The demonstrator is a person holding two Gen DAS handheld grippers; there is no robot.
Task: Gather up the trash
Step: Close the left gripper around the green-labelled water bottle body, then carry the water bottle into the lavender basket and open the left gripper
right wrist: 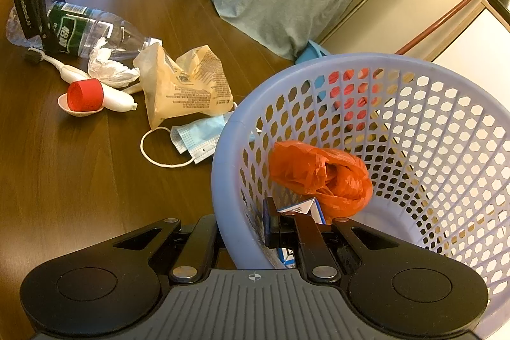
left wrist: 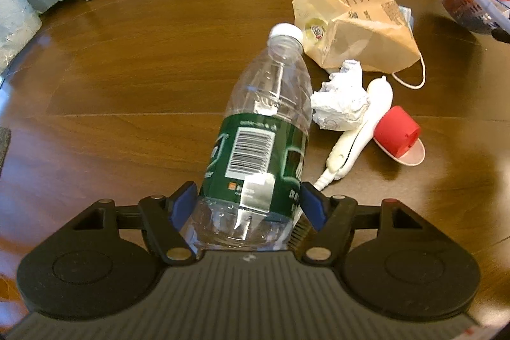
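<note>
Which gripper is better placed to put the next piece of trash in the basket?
Left. The left gripper already straddles the plastic bottle, so it probably only needs carrying over. The right gripper clamps the basket rim, seemingly steadying it.

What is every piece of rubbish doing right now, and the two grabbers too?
Left gripper: shut on the plastic bottle.
Plastic bottle: capped, looks empty, held near its base.
Right gripper: clamped on the basket rim.
Basket: tilted, holding an orange bag and a small box.
Orange bag: crumpled inside the basket.
Paper bag: crumpled on the floor.
Face mask: lying flat beside the basket.
Tissue: scrunched up.
Red cap: on its side.
</note>
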